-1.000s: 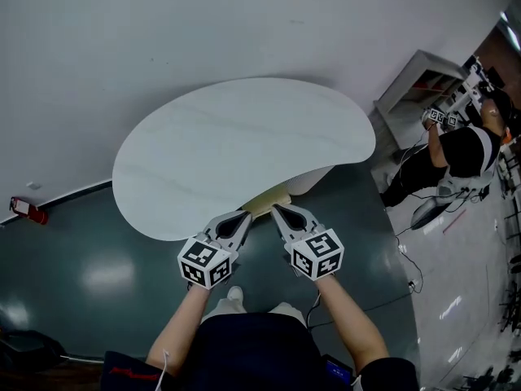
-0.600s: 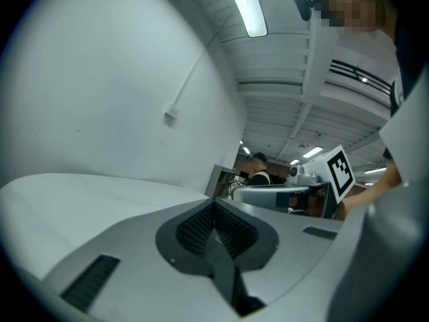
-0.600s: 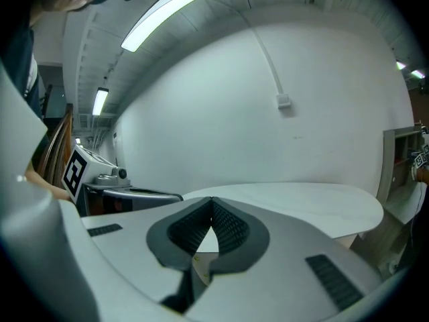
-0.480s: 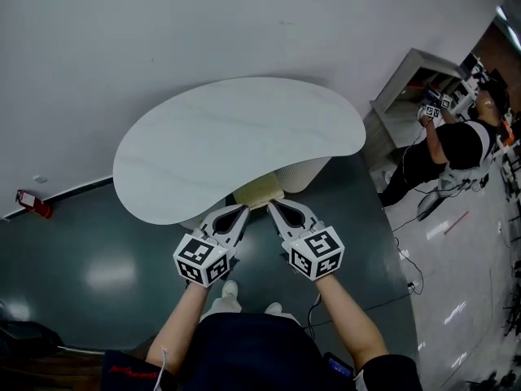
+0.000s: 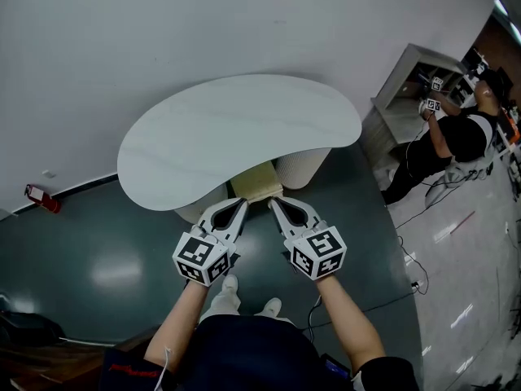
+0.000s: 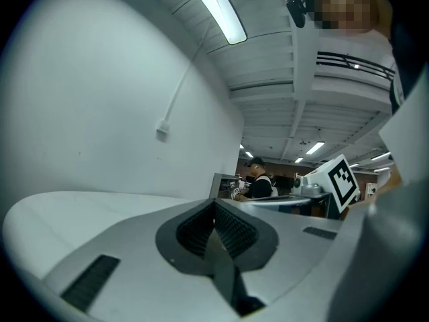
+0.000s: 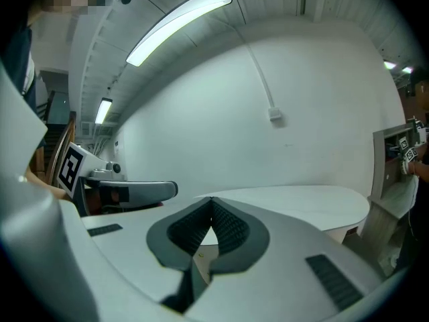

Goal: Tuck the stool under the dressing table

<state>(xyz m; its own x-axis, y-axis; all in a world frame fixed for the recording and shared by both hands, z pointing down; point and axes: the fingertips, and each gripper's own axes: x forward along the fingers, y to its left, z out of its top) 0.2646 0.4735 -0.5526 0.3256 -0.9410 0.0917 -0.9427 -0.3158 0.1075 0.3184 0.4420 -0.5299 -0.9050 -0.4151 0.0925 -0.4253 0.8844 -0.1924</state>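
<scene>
Where the near edge of the white kidney-shaped surface [image 5: 236, 133] curves inward, the pale yellow cushioned stool [image 5: 256, 189] sits mostly beneath it, with only the near strip of its seat showing. Left claw [image 5: 235, 206] and right claw [image 5: 273, 203] lie side by side just near of that strip, tips pointing far, one toward each of its near corners; whether either tip touches the seat cannot be told. Left gripper view: jaws closed tip to tip with nothing between them, the surface spreading beyond at the left. Right gripper view: jaws likewise closed on nothing, a pale yellow patch visible through the gap behind the tips. Ribbed white pedestal [image 5: 303, 168] stands under the surface, right of the stool. Glossy dark green floor [image 5: 98, 251] surrounds the furniture; a small red object [image 5: 37, 197] lies on it at the left, by the white wall [image 5: 163, 31]. Far right: a second person in a black top [image 5: 460, 141] at a grey shelf unit [image 5: 407, 88].
</scene>
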